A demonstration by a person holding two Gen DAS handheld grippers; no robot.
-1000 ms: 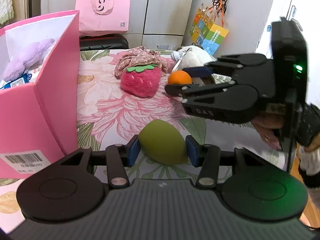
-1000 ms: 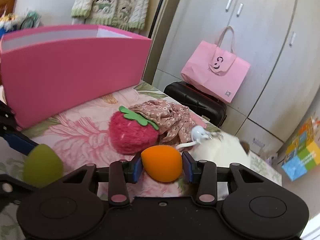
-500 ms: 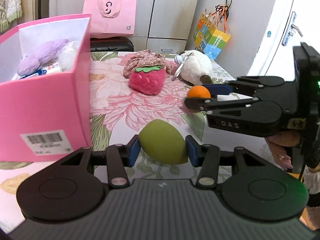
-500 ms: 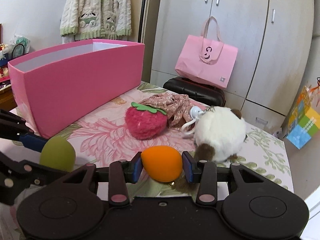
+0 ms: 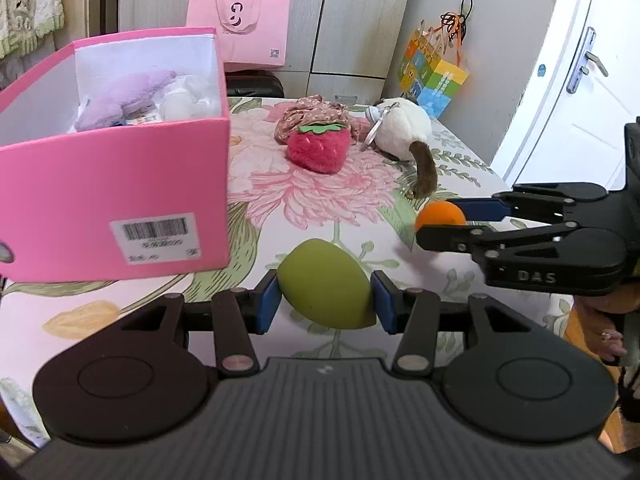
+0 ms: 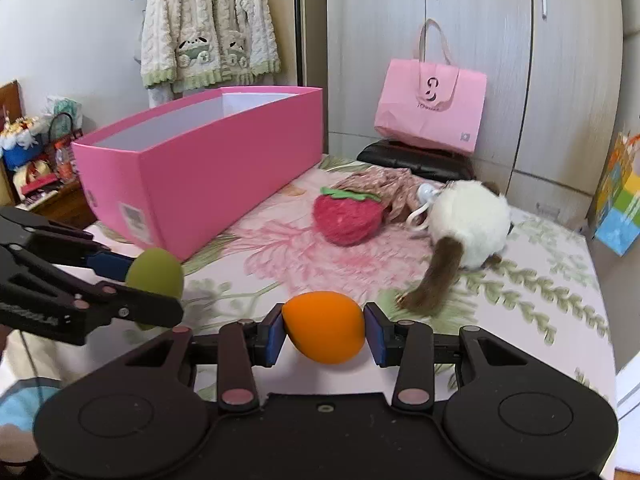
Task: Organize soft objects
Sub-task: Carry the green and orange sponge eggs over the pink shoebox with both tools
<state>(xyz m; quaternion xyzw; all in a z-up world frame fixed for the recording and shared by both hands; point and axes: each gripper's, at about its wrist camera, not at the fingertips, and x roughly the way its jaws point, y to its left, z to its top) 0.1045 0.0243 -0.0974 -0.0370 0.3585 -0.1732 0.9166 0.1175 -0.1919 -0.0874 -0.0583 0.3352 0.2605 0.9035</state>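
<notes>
My left gripper (image 5: 325,300) is shut on a green egg-shaped sponge (image 5: 325,289), held above the flowered bed near its front. My right gripper (image 6: 325,334) is shut on an orange egg-shaped sponge (image 6: 325,333); it also shows at the right of the left wrist view (image 5: 440,213). The green sponge shows in the right wrist view (image 6: 155,272). A pink box (image 5: 120,196) stands at the left with a purple plush (image 5: 120,98) inside. A strawberry plush (image 5: 318,151), a floral cloth (image 5: 312,112) and a white plush (image 5: 404,132) lie further back.
A pink tote bag (image 5: 240,28) sits on a black case (image 6: 416,158) behind the bed. A colourful gift bag (image 5: 434,78) hangs at the right by a white door (image 5: 580,80). A knitted cardigan (image 6: 208,24) hangs on the wall.
Both grippers have drawn back toward the front of the bed and risen, each still holding its sponge. The box's inside and the plush toys now show more fully.
</notes>
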